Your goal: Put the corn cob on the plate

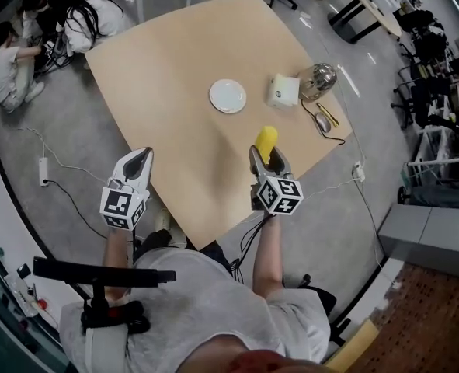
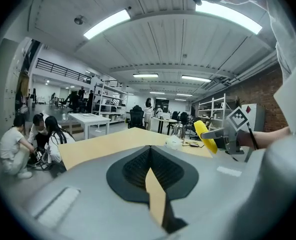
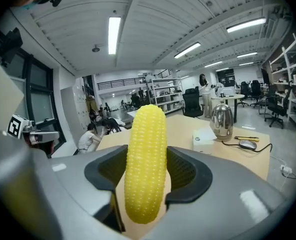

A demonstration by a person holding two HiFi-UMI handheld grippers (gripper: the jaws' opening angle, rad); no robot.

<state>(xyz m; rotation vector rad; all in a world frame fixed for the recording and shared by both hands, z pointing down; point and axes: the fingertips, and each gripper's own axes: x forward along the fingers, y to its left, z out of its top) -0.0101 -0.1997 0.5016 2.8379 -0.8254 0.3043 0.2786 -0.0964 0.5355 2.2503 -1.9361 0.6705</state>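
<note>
A yellow corn cob [image 1: 266, 141] stands upright between the jaws of my right gripper [image 1: 266, 160], which is shut on it above the near part of the tan table [image 1: 175, 61]. In the right gripper view the corn cob [image 3: 145, 164] fills the gap between the dark pads. A white plate [image 1: 227, 96] lies empty on the table, beyond the cob and a little to the left. My left gripper [image 1: 140, 158] hovers at the table's left edge, shut with nothing in it. The left gripper view shows the corn cob [image 2: 206, 135] off to the right.
A white box [image 1: 283, 91], a metal kettle [image 1: 317, 80], a mouse [image 1: 323, 121] and a yellow pen [image 1: 328, 115] sit at the table's right side. People crouch on the floor [image 1: 27, 37] at the far left. A power strip [image 1: 43, 171] lies on the floor.
</note>
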